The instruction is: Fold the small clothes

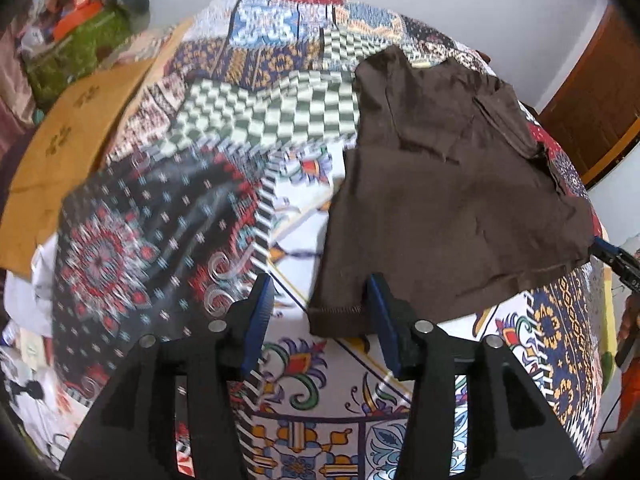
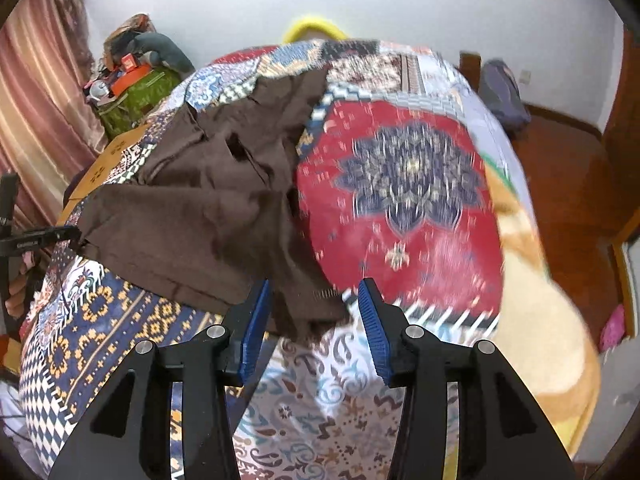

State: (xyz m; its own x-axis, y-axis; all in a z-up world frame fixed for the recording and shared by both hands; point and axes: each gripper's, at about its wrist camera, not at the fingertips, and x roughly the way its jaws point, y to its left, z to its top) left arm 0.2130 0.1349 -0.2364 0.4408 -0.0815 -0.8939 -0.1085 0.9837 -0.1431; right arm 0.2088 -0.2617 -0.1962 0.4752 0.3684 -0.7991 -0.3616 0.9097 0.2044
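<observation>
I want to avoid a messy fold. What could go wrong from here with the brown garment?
1. The brown garment lies creased on the patterned bedspread, so creases may be folded in.
2. The left gripper has only a hem corner at one finger; it may slip out.
3. The right gripper may catch several bunched layers.

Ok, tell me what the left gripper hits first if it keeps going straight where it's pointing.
Probably the patterned bedspread. The left gripper stands open and aims down at the cover, with the brown garment corner just beside its right finger, not between the fingers. Depth is hard to judge, so that finger might brush the hem first.
</observation>
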